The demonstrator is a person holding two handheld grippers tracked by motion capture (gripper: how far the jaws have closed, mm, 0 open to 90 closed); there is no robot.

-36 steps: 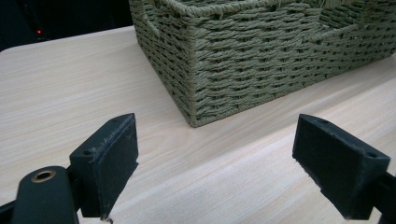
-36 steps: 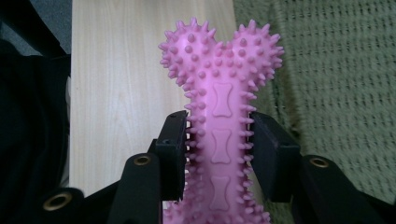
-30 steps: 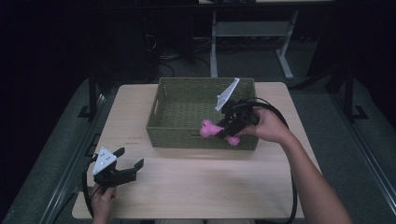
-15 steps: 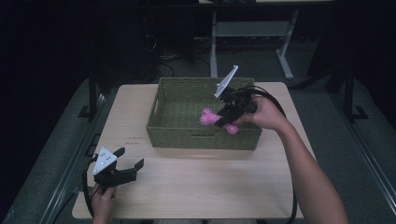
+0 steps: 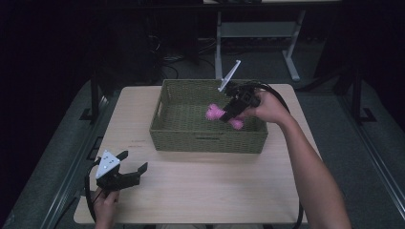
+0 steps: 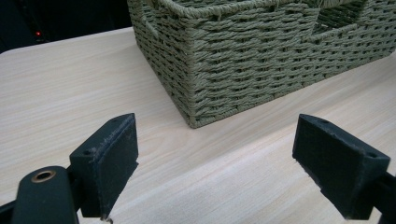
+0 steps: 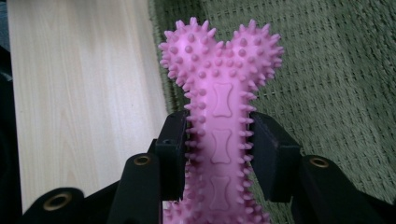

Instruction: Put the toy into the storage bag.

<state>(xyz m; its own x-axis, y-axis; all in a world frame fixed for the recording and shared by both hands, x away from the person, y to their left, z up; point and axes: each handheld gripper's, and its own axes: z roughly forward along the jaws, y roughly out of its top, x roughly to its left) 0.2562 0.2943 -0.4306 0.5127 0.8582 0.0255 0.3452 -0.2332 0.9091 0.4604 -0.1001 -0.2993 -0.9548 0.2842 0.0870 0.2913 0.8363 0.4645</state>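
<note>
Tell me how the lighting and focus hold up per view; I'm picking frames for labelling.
High view: table evenly lit, surroundings nearly black, image soft. Left gripper view: basket weave crisp, soft shadow under it, near gripper slightly blurred. Right gripper view: pink spiky bone toy sharp and bright, no glare; basket floor behind slightly soft.
</note>
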